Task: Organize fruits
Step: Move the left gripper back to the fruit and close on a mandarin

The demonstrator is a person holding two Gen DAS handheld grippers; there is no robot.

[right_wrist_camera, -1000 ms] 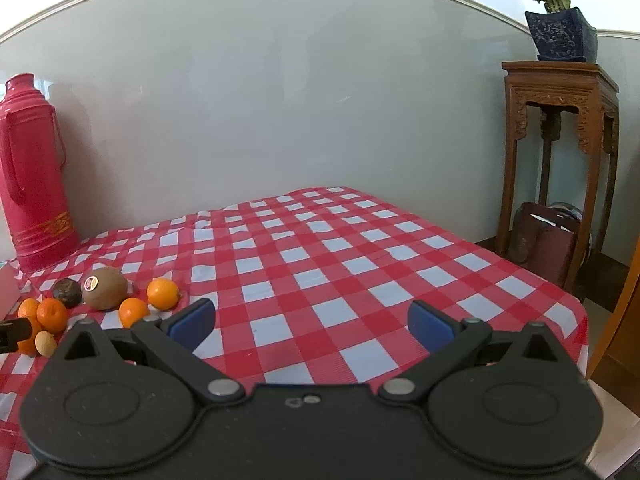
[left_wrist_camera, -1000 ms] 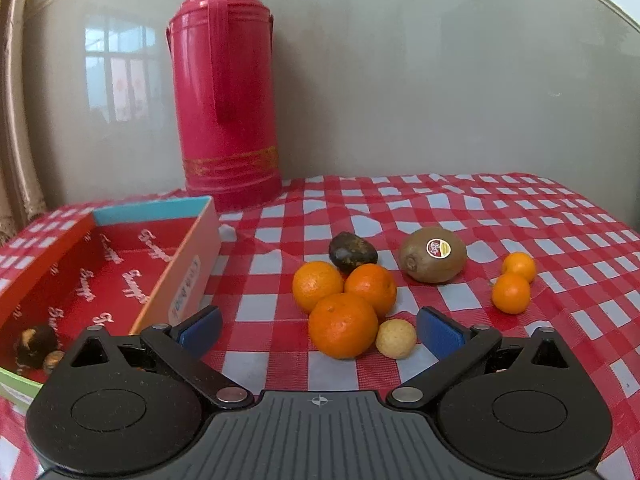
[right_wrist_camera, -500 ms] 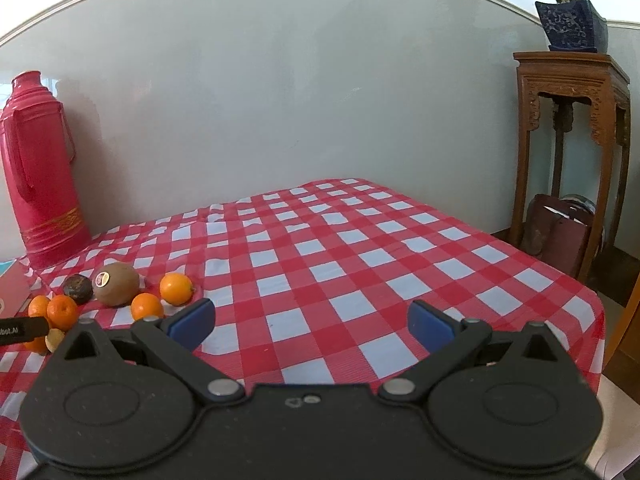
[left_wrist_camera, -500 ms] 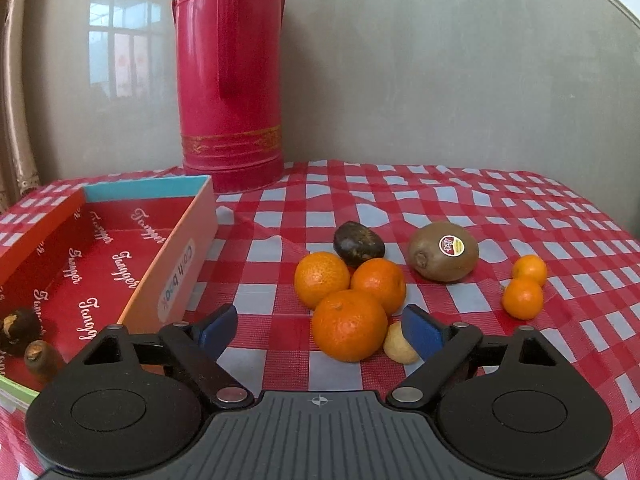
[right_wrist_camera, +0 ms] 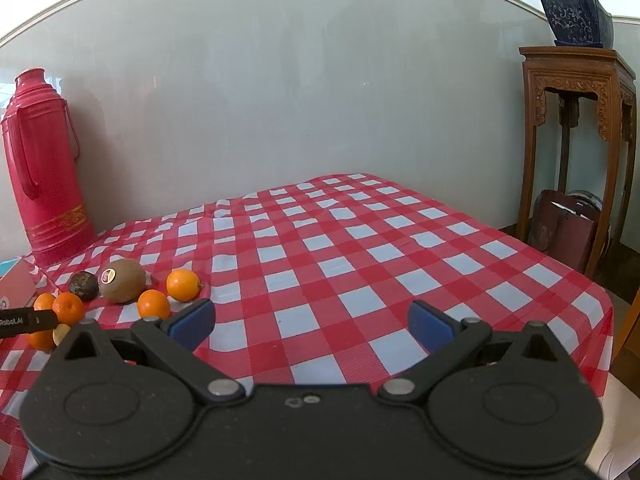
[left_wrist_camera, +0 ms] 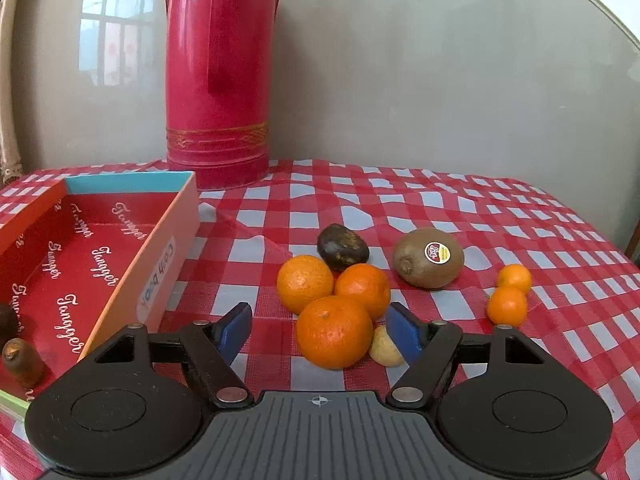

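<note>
In the left wrist view my left gripper (left_wrist_camera: 322, 330) is open, its blue pads on either side of the nearest orange (left_wrist_camera: 334, 332), not touching it. Two more oranges (left_wrist_camera: 362, 288) sit behind it, with a dark fruit (left_wrist_camera: 342, 247), a stickered kiwi (left_wrist_camera: 429, 258), a small pale fruit (left_wrist_camera: 382, 347) and two small mandarins (left_wrist_camera: 507, 306). A red open box (left_wrist_camera: 100, 240) at left holds two small brown fruits (left_wrist_camera: 20, 360). My right gripper (right_wrist_camera: 310, 326) is open and empty over the tablecloth; the fruits (right_wrist_camera: 122, 280) lie to its left.
A tall red thermos (left_wrist_camera: 218, 76) stands against the wall behind the box; it also shows in the right wrist view (right_wrist_camera: 44, 168). A wooden stand (right_wrist_camera: 576, 132) with a potted plant is off the table's right side. The table edge (right_wrist_camera: 600, 304) drops off at right.
My left gripper has moved forward and lower toward the fruit cluster, so the nearest orange now lies between its pads. The right gripper has shifted slightly; its jaws stay open.
</note>
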